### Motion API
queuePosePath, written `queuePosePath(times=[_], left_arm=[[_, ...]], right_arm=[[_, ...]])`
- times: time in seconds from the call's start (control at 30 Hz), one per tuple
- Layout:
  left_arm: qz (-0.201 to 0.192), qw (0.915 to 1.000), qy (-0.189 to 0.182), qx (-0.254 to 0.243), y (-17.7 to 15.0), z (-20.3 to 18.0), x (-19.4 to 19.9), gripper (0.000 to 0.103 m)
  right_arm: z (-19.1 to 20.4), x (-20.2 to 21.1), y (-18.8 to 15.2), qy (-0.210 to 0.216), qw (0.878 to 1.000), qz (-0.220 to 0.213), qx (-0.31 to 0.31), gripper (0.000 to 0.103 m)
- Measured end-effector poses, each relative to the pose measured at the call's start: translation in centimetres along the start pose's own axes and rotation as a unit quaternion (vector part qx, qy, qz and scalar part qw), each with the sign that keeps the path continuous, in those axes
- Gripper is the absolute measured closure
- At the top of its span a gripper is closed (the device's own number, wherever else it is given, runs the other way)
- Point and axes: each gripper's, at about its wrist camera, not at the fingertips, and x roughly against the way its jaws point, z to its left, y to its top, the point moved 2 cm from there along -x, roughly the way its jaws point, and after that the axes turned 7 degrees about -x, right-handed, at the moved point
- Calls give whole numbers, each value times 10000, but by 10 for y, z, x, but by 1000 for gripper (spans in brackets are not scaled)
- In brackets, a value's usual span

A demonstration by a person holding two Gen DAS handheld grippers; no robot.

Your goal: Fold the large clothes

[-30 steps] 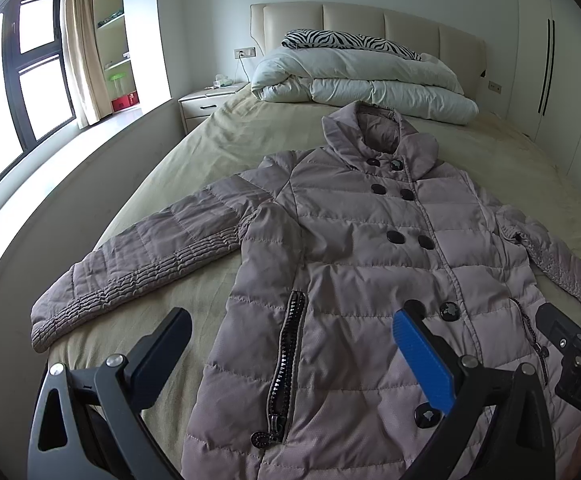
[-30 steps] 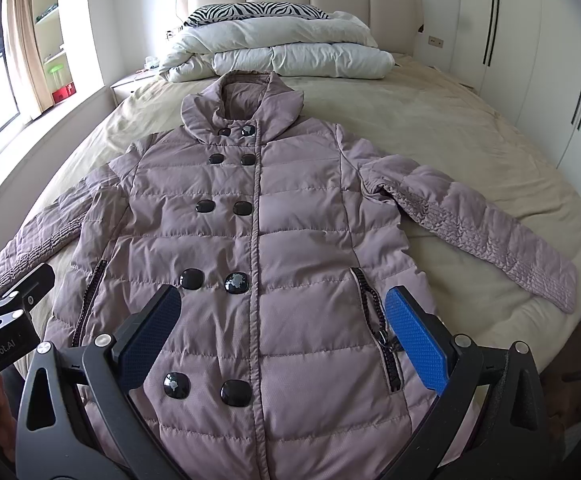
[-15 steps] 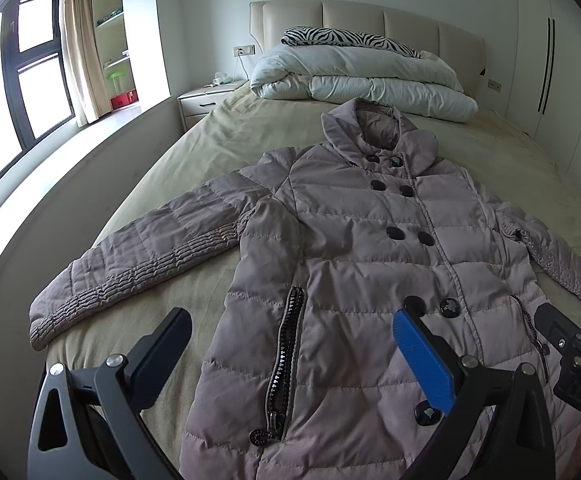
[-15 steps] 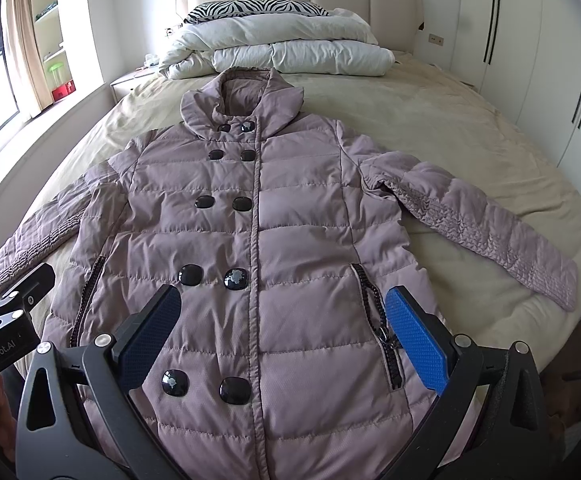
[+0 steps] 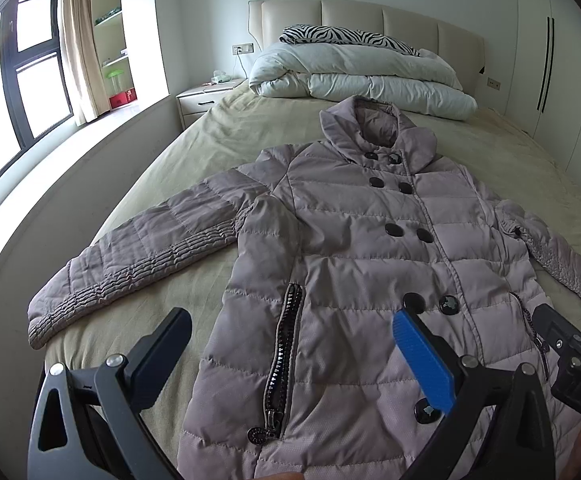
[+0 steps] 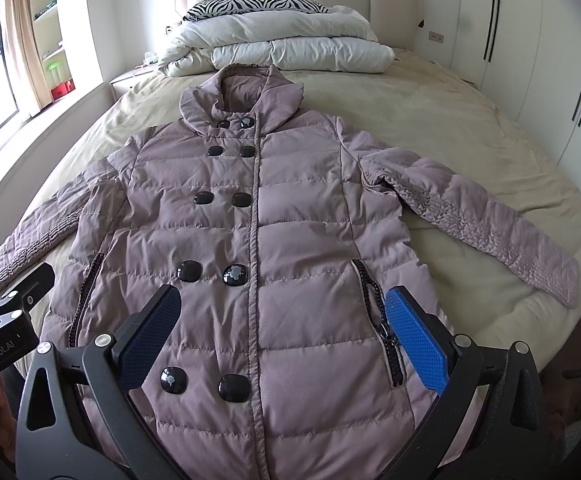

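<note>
A mauve quilted coat [image 5: 370, 264] with black buttons lies flat and face up on the bed, collar toward the headboard, both sleeves spread out; it also fills the right wrist view [image 6: 290, 240]. My left gripper [image 5: 290, 344] is open and empty, hovering above the coat's lower left part near its zip pocket. My right gripper [image 6: 282, 320] is open and empty, above the lower front of the coat. The right gripper shows at the right edge of the left wrist view [image 5: 570, 344], and the left gripper at the left edge of the right wrist view [image 6: 6, 308].
The bed [image 5: 218, 140] has a beige sheet. A folded white duvet [image 5: 362, 76] and a zebra pillow [image 5: 346, 36] lie at the headboard. A nightstand [image 5: 202, 98] and window ledge stand to the left, wardrobe doors [image 6: 530, 60] to the right.
Both grippers have drifted slightly back and down; the coat sits a little higher in both views. The coat itself has not moved.
</note>
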Motion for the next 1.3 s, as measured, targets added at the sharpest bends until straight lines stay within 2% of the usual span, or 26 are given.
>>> queuePosePath(times=[0.33, 0.4, 0.47, 0.57, 0.63, 0.73, 0.8, 0.9, 0.97, 1.1, 1.17, 1.3], left_arm=[[45, 10000, 41, 27, -10, -6, -4, 0], [207, 9996, -139, 122, -22, -10, -13, 0], [288, 9993, -193, 141, -22, -13, -19, 0], [631, 9953, -660, 313, -30, -19, -40, 0], [776, 9910, -980, 481, -29, -20, -47, 0], [869, 9807, -1536, 843, -21, -15, -50, 0], [776, 9730, -1915, 1034, -16, -17, -51, 0], [534, 9755, -1923, 920, -8, -25, -48, 0], [541, 9769, -1931, 737, -5, -34, -47, 0], [1007, 9692, -2071, 874, -7, -41, -54, 0], [913, 9670, -2173, 965, -1, -38, -60, 0], [845, 9659, -2240, 981, 3, -37, -57, 0]], right_arm=[[-15, -6, -2, 137, 9997, 100, -176, 0], [-24, -11, 0, 223, 9991, 151, -337, 0], [-54, -16, 5, 422, 9964, 205, -711, 0], [-118, -26, 19, 620, 9862, 207, -1523, 0], [-176, -33, 22, 698, 9709, 192, -2282, 0], [-278, -43, 16, 709, 9341, 6, -3499, 0], [-349, -50, 1, 836, 8962, -194, -4352, 0], [-433, -56, -31, 1210, 8316, -476, -5399, 1], [-474, -57, -49, 1264, 8058, -622, -5752, 3], [-525, -65, -72, 1310, 7887, -665, -5970, 19], [-546, -70, -80, 1330, 7827, -694, -6041, 25], [-574, -72, -85, 1302, 7799, -816, -6068, 28]])
